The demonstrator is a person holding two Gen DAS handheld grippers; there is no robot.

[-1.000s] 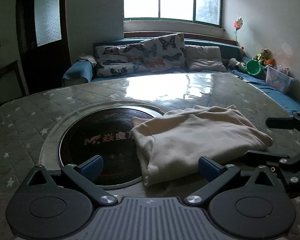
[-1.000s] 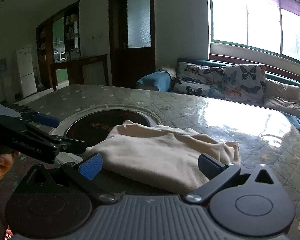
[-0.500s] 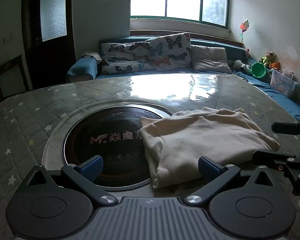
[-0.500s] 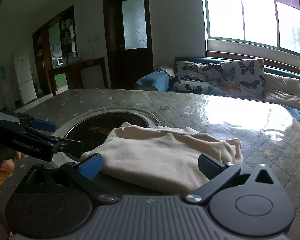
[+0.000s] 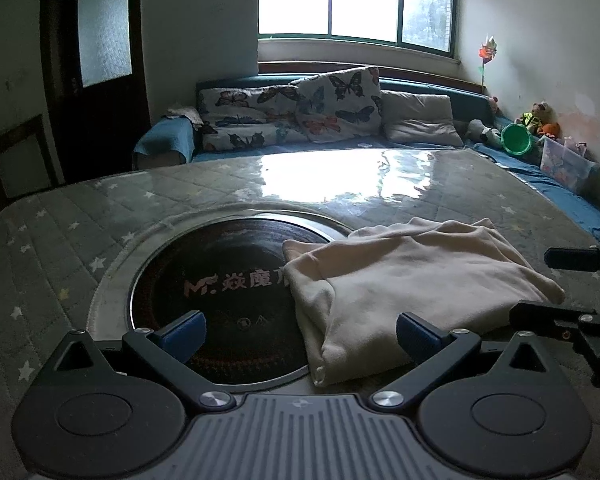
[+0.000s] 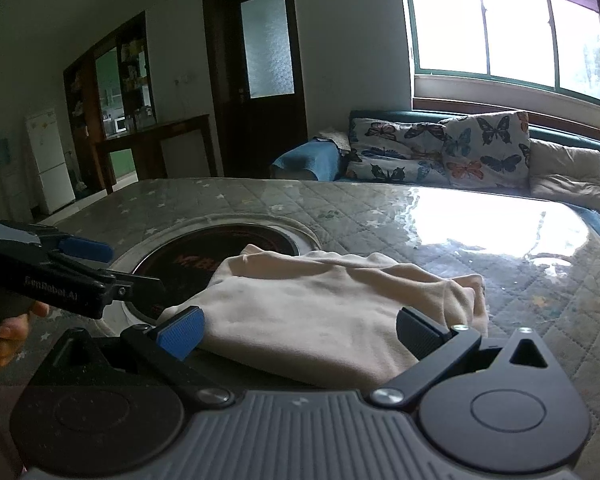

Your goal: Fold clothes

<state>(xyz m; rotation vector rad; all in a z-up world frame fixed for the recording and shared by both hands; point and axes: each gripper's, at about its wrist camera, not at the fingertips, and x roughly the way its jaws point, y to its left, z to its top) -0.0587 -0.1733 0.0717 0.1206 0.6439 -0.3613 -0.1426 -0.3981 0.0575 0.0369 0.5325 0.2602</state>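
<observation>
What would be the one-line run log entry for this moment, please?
stage: fold nearly done | cloth: folded, on table | left gripper: open, empty | right gripper: open, empty

We see our left tongs [image 5: 298,330] and right tongs [image 6: 298,330] as black frames with blue finger pads, silver screws and ribbed grey housings; white "GenRobot.AI" lettering marks one.
</observation>
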